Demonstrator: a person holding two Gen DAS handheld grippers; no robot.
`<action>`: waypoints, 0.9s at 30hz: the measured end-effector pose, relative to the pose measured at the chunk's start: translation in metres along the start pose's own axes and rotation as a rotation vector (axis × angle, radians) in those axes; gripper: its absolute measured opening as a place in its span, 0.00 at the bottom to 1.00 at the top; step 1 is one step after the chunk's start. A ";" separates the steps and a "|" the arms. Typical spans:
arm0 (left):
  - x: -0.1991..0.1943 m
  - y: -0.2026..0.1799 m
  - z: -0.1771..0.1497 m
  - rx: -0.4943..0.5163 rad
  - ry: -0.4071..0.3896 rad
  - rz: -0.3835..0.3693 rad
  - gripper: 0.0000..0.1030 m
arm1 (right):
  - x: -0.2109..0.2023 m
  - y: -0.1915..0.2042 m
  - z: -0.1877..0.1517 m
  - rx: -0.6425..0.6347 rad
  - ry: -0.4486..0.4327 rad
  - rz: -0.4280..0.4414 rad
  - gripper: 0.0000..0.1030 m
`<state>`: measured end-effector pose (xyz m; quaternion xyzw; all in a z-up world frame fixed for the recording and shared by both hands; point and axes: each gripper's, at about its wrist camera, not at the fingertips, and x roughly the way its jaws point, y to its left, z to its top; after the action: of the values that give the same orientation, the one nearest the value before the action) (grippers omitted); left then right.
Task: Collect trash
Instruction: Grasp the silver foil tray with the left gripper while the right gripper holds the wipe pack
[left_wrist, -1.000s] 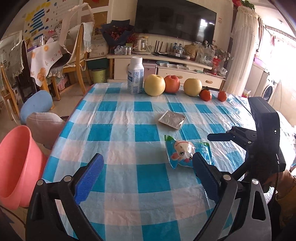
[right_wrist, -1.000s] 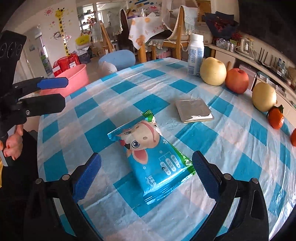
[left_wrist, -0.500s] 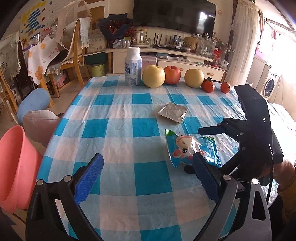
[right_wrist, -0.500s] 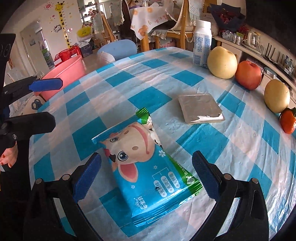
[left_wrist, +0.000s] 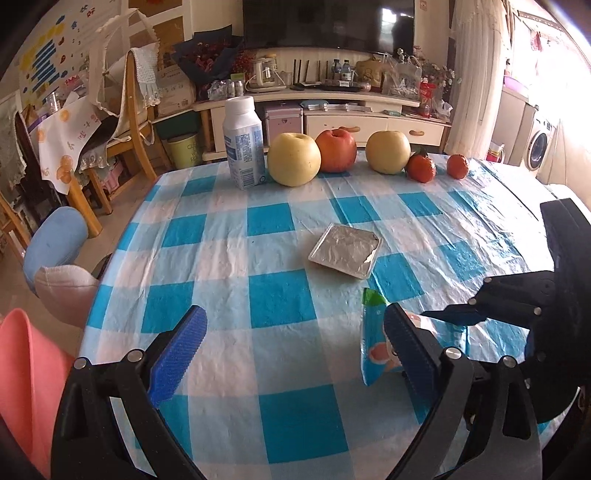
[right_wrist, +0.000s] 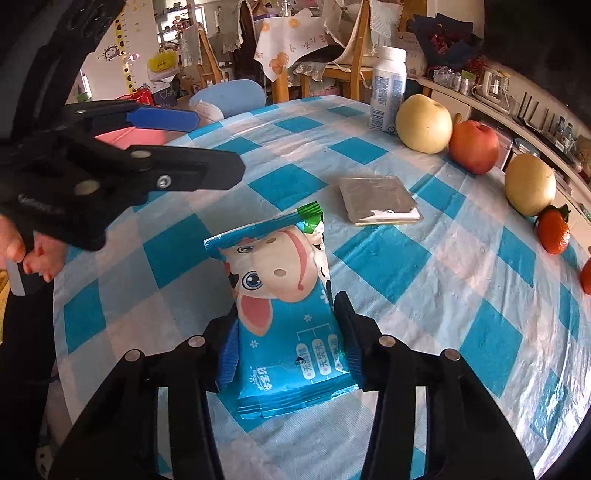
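Wrapper (right_wrist: 284, 317) pinched between right fingers (right_wrist: 349, 350) (seemingly lifted).

In the left wrist view, the left claw's (left_wrist: 293, 345) blue pad at four o'clock hides most of the blue cartoon-cow snack packet (left_wrist: 373, 347).

We see a white plastic bottle with a blue label (left_wrist: 243, 143) standing at the far edge of the blue-and-white checked tablecloth (left_wrist: 229, 258). Right of the bottle runs a row of fruit: a yellow pear (left_wrist: 293, 159) touching a red apple (left_wrist: 336, 150), a 2nd yellow pear (left_wrist: 388, 151), then 2 small orange tangerines (left_wrist: 422, 168). Left of the bottle, off the table, stands a wooden chair (left_wrist: 135, 122).
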<state>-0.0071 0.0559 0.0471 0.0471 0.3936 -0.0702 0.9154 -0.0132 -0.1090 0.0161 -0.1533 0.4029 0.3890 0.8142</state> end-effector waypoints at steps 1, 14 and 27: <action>0.007 -0.003 0.005 0.017 0.005 -0.006 0.93 | -0.003 -0.003 -0.002 0.011 -0.001 -0.011 0.45; 0.093 -0.048 0.044 0.132 0.124 -0.118 0.93 | -0.035 -0.078 -0.029 0.280 -0.016 -0.217 0.43; 0.124 -0.061 0.057 0.202 0.188 -0.096 0.78 | -0.037 -0.082 -0.027 0.321 -0.031 -0.212 0.44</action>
<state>0.1075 -0.0234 -0.0056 0.1262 0.4705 -0.1484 0.8607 0.0205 -0.1965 0.0221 -0.0572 0.4287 0.2341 0.8707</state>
